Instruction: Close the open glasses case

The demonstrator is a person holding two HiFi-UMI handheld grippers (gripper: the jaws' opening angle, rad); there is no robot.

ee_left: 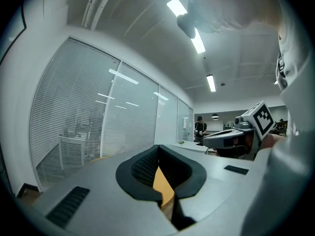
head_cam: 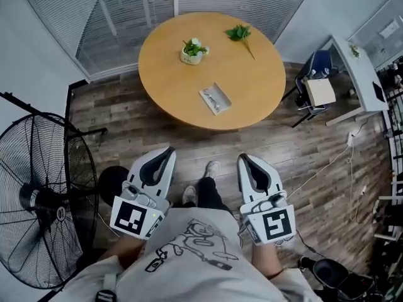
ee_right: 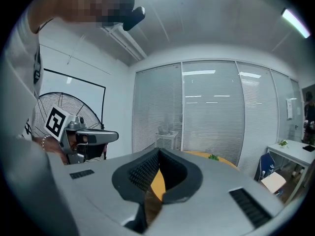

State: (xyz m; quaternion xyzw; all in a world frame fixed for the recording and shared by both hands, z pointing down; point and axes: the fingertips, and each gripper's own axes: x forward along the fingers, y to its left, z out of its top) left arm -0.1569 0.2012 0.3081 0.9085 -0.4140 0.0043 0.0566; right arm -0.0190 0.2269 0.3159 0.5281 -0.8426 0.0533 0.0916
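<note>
Containers: on the round wooden table [head_cam: 252,87], a small white pot [head_cam: 192,55] at left holds a green plant. Right of it and nearer the person, the glasses case [head_cam: 215,99] lies open and flat, with what appears to be a pair of glasses inside.

Position: the case is well apart from both tools, ahead of the gap between them.

Left tool [head_cam: 169,150]: tips pressed together, empty.

Right tool [head_cam: 242,158]: tips pressed together, empty.

Case appearance: grey, rectangular, set at an angle to the near table edge.
</note>
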